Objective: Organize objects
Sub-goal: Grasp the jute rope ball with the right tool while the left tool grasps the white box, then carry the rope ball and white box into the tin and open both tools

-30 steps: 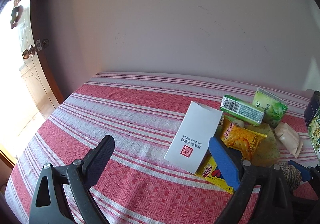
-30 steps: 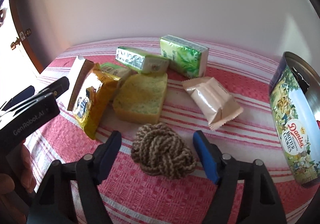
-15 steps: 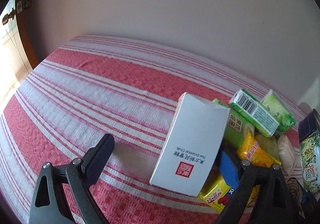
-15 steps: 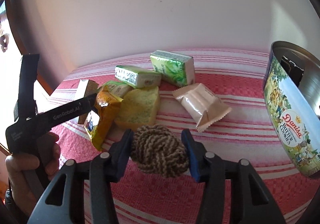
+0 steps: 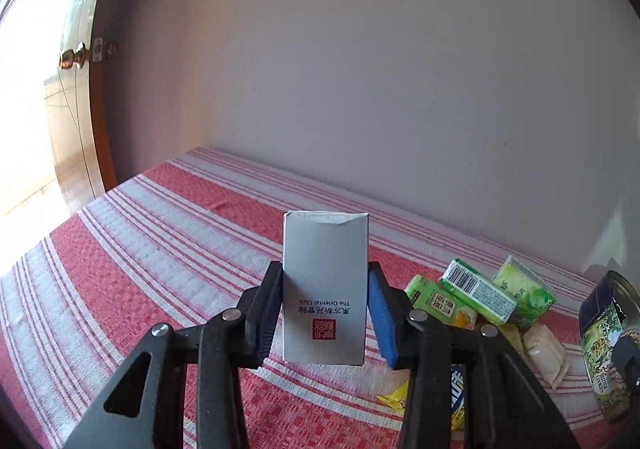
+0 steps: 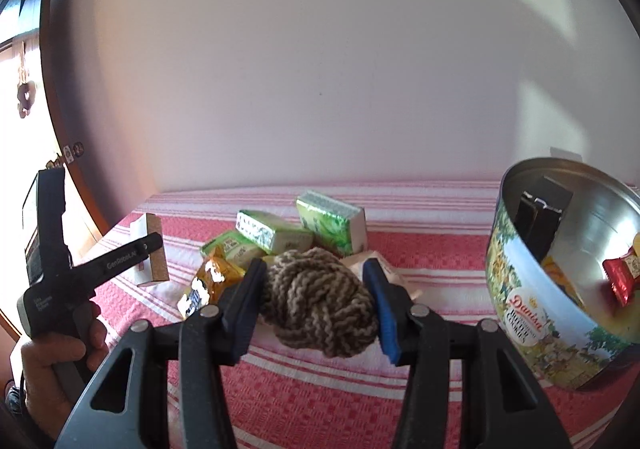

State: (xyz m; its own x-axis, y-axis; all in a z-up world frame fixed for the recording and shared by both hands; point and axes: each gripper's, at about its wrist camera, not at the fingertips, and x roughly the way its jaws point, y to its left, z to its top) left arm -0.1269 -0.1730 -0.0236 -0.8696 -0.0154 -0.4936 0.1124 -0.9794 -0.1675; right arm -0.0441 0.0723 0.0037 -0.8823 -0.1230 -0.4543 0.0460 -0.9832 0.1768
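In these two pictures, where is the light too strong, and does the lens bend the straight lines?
Left wrist view: the doorway at the left is washed out white, and the striped cloth curves toward the edges; the white box is sharp. Right wrist view: glare at the left edge, bright reflections inside the cookie tin, and the rope ball is sharp.

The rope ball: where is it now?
In the right wrist view, the rope ball sits clamped in the right claw, left of the cookie tin.
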